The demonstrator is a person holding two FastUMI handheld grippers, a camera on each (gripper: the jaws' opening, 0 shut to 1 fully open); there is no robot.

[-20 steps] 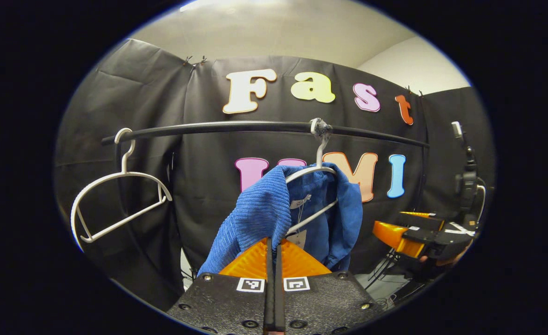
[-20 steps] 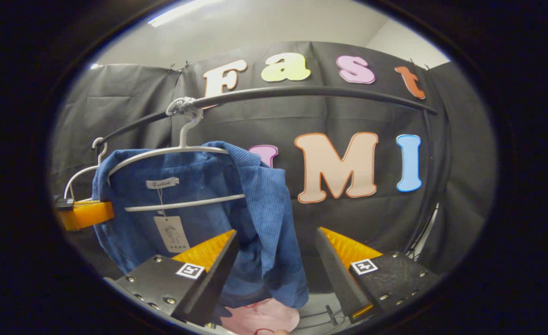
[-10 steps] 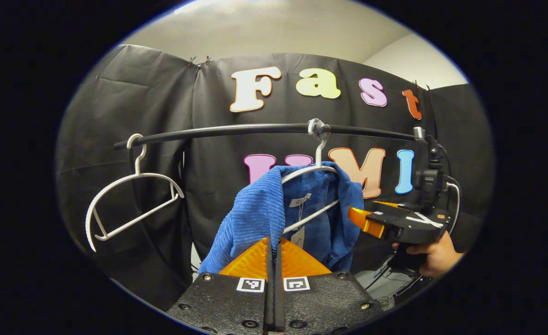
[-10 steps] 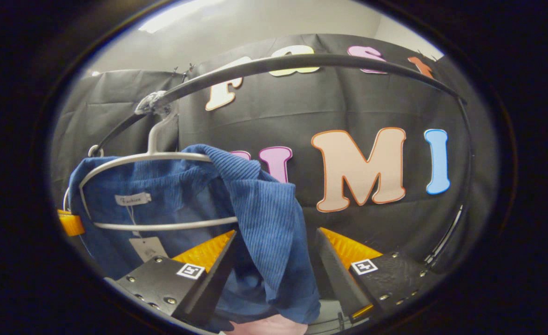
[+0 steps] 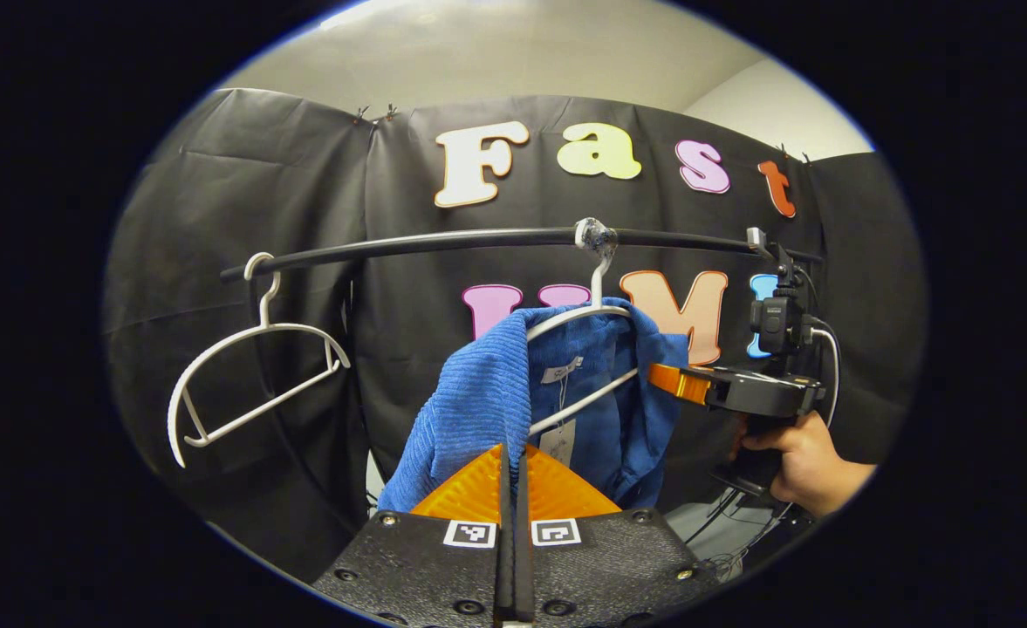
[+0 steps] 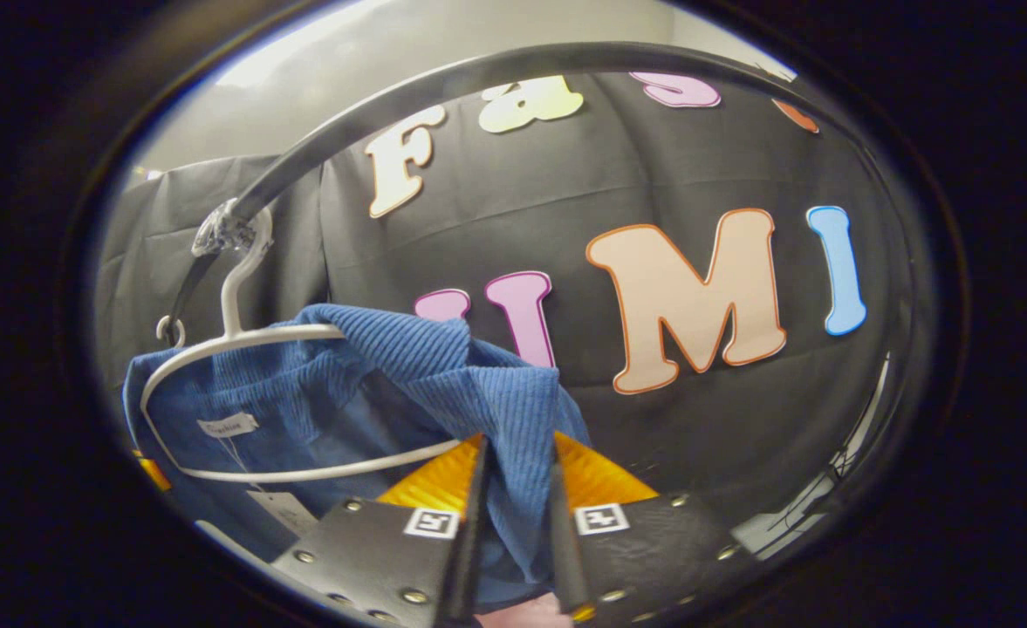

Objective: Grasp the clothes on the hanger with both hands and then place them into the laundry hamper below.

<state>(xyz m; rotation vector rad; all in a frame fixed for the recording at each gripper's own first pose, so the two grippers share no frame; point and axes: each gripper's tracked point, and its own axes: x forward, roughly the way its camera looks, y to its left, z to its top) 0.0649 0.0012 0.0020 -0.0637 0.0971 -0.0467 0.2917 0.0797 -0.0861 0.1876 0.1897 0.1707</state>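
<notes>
Item: blue ribbed garment (image 5: pixel 487 397), draped over a white hanger (image 5: pixel 578 316) whose taped hook sits on the black rail (image 5: pixel 443 244). It hangs just ahead of you, its left shoulder fold nearest your left tool, its right shoulder fold nearest your right one.

Item: left gripper (image 5: pixel 513 471). Your fingers are pressed fully together, with the near fold of the cloth lying right at their tips. Whether any fabric is actually caught between them cannot be told from here; the seam looks bare.

Item: right gripper (image 6: pixel 513 515). In the right gripper view your two fingers are drawn in on the hanging blue fold, which runs down between them and fills the gap, so you appear to be pinching the cloth. In the left gripper view the same tool (image 5: pixel 696 388) reaches in from the right with your hand (image 5: pixel 805 467) on its grip, its tip touching the garment's far edge.

Item: second hanger (image 5: pixel 256 379), white, bare, hung at the rail's left end, well apart from the garment.

Judgement: a hold at each shoulder lets you lift the garment clear of the hanger's arms evenly. The hamper lies below. The hanger's crossbar may snag the cloth.
</notes>
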